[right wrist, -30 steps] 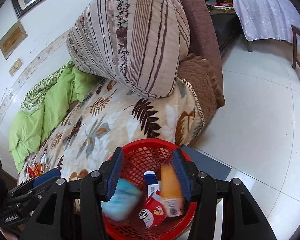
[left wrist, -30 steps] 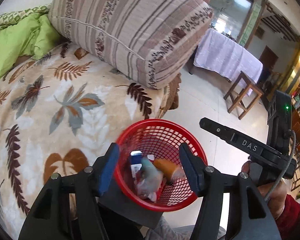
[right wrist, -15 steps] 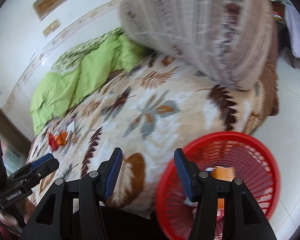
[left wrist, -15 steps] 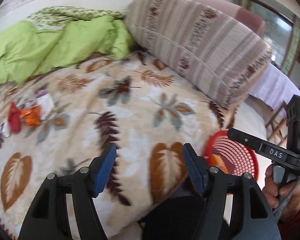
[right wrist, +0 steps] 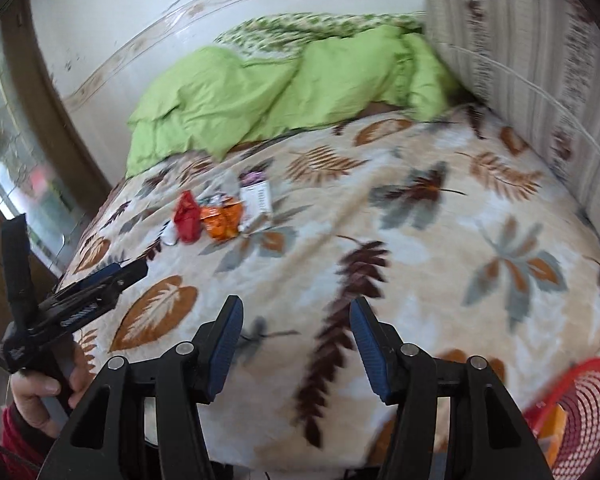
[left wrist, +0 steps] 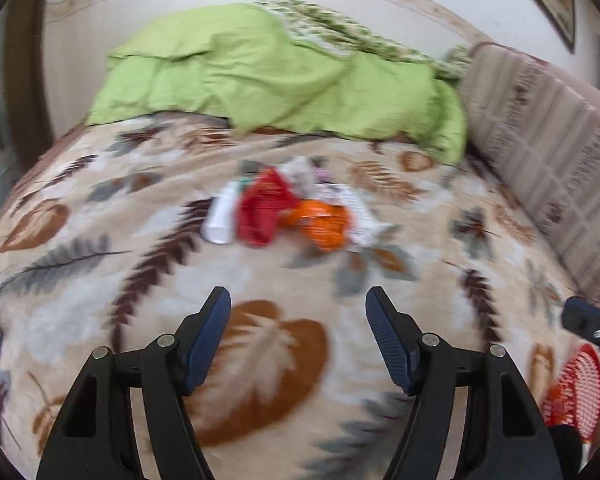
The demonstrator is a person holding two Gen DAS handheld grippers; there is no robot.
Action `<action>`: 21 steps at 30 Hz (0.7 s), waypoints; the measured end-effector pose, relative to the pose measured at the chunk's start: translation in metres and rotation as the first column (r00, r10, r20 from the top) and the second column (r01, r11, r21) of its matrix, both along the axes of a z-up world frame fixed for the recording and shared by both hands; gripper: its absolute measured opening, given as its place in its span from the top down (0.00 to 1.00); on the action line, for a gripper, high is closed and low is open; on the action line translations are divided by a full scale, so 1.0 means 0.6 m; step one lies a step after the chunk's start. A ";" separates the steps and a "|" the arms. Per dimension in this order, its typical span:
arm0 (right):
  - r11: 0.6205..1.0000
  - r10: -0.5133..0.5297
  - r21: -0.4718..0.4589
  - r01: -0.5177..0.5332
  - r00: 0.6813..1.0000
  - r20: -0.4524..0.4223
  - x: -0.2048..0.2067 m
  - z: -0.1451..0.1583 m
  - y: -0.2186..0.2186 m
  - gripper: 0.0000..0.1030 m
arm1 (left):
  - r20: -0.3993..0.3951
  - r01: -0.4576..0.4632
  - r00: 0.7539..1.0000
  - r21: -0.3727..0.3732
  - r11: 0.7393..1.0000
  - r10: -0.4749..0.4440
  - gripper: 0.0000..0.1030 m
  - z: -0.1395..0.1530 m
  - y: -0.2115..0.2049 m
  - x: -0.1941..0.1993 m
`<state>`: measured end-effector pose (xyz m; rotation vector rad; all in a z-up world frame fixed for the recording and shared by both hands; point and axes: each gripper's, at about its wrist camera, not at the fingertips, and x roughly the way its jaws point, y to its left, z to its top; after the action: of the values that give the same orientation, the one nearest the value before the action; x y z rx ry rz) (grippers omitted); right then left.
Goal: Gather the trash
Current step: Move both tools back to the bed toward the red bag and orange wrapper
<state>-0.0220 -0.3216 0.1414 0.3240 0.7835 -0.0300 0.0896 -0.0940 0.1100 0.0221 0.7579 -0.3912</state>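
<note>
Both views have swung off the red mesh plastic basket (right wrist: pixel 584 408) onto the leaf-print fleece blanket (left wrist: pixel 276 352). Left gripper (left wrist: pixel 298 336) wide, empty; right gripper (right wrist: pixel 296 344) likewise. Toward the blanket's far-left edge: white tube (left wrist: pixel 220 216), crumpled red wrapper (left wrist: pixel 262 210), orange foil packet (left wrist: pixel 324 222), white paper wrapper (left wrist: pixel 358 210). Basket beyond the near-right corner holds some trash; task seems partway.

The bed (right wrist: pixel 380 208) wears a cream blanket (left wrist: pixel 148 240) printed with brown and grey leaves. Near its far edge lies a green quilt (left wrist: pixel 268 76); a striped pillow (right wrist: pixel 540 64) lines the right edge. Mid-bed, touching: a red wrapper (left wrist: pixel 262 210), an orange wrapper (left wrist: pixel 324 222) and white packets (left wrist: pixel 222 220) (blurred).
</note>
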 end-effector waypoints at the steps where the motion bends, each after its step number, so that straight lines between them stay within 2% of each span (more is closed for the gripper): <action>1: 1.000 0.017 -0.016 -0.017 1.000 0.001 0.021 -0.001 0.018 0.39 | 0.011 -0.028 1.000 0.019 0.999 0.028 0.33 -0.010 0.014 0.013; 3: 0.998 0.043 -0.039 -0.043 0.999 0.002 0.062 -0.005 0.047 0.38 | -0.002 -0.077 0.997 0.047 0.996 0.077 0.33 -0.022 0.040 0.041; 6: 0.994 0.078 -0.073 -0.078 0.997 -0.006 0.138 -0.019 0.090 0.37 | -0.017 -0.118 0.993 -0.012 0.993 0.118 0.33 -0.020 0.073 0.073; 10: 0.989 0.093 -0.109 -0.098 0.994 -0.050 0.247 -0.058 0.132 0.37 | -0.016 -0.158 0.987 -0.002 0.987 0.158 0.33 -0.024 0.094 0.098; 13: 0.987 0.095 -0.125 -0.104 0.993 -0.074 0.303 -0.086 0.150 0.37 | -0.016 -0.205 0.979 -0.012 0.979 0.205 0.33 -0.024 0.112 0.118; 17: 0.974 0.087 -0.200 -0.106 0.991 -0.102 0.359 -0.124 0.163 0.37 | -0.018 -0.251 0.968 -0.045 0.967 0.250 0.33 -0.025 0.128 0.144; 18: 0.973 0.078 -0.210 -0.099 0.992 -0.103 0.365 -0.131 0.162 0.41 | -0.018 -0.246 0.969 -0.048 0.968 0.246 0.33 -0.025 0.125 0.151; 21: 0.983 0.077 -0.162 -0.089 0.994 -0.080 0.357 -0.130 0.142 0.55 | -0.001 -0.200 0.980 -0.046 0.979 0.200 0.33 -0.025 0.103 0.164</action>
<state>0.1925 -0.2361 0.0631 0.1329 0.8610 -0.0284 0.1881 -0.0324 0.0950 -0.0957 0.7398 -0.2167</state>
